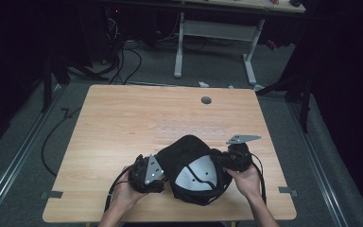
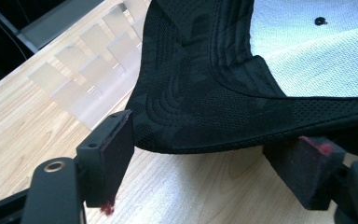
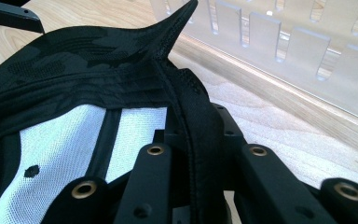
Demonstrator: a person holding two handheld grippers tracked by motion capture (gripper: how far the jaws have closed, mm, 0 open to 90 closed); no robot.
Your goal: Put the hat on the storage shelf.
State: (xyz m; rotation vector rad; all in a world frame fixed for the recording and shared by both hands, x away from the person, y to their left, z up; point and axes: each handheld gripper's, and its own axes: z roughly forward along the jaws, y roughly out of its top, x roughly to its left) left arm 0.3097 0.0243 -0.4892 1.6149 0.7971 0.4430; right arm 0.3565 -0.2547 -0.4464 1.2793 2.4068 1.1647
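A black camouflage-patterned cap (image 1: 189, 153) lies upside down near the table's front edge, its white mesh lining (image 1: 196, 175) facing up. My left gripper (image 1: 162, 171) is at the cap's left side. In the left gripper view it stands open (image 2: 205, 163), and the stitched brim (image 2: 205, 102) reaches just into the gap between the two pads without being pinched. My right gripper (image 1: 220, 161) is at the cap's right side. In the right gripper view (image 3: 200, 186) it is shut on the cap's rim band (image 3: 191, 116), which runs up between the jaws.
A clear slotted plastic piece (image 3: 284, 46) lies flat on the wooden table (image 1: 123, 123) just beyond the cap, also seen in the left gripper view (image 2: 88, 79). A grey cable hole (image 1: 206, 100) sits near the far edge. Another desk's white legs (image 1: 179, 47) stand behind.
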